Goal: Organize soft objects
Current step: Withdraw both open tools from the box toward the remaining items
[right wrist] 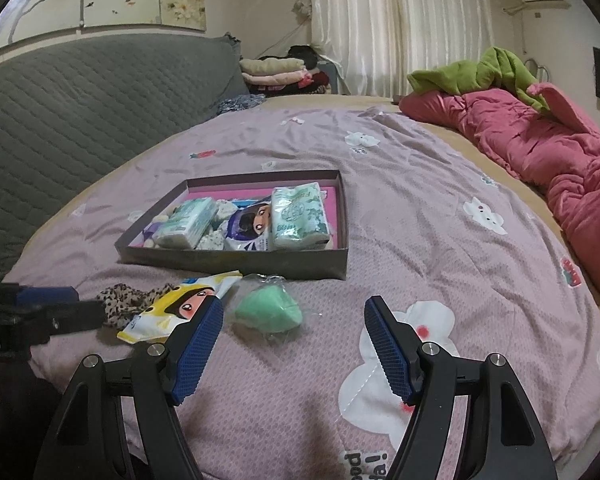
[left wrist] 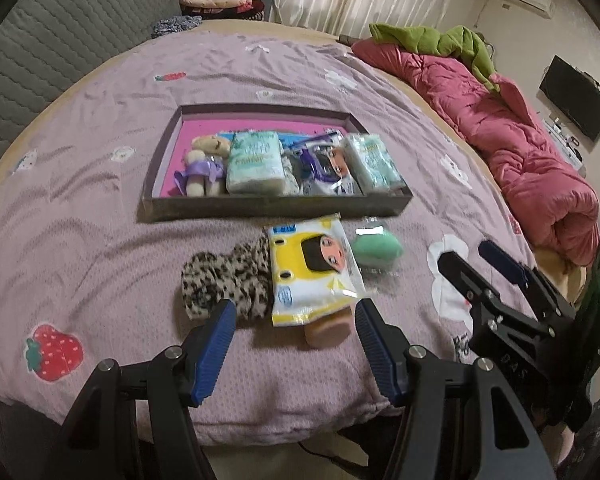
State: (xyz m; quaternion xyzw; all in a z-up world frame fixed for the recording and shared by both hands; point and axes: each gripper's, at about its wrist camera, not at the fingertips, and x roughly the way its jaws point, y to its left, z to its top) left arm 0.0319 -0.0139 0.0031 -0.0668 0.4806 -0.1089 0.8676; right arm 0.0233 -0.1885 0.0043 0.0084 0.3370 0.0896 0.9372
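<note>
On the bed (left wrist: 100, 208), from the left wrist view, the left gripper (left wrist: 296, 314) hangs with jaws apart and empty over a yellow wipes pack (left wrist: 312, 272) lying on a leopard-print cloth (left wrist: 220, 276), a green pouch (left wrist: 376, 250) just beside. Behind, the tray (left wrist: 276, 202) holds tissue packs and a plush doll (left wrist: 204, 164).

From the right wrist view, the right gripper (right wrist: 294, 312) hovers with jaws apart and empty, the green pouch (right wrist: 270, 310) just ahead of its left finger.

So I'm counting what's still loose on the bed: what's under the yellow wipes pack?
The yellow wipes pack lies over one end of a leopard-print fabric piece and a tan soft object. Only the tan object's near end shows; the rest is covered, so what it is stays unclear.
</note>
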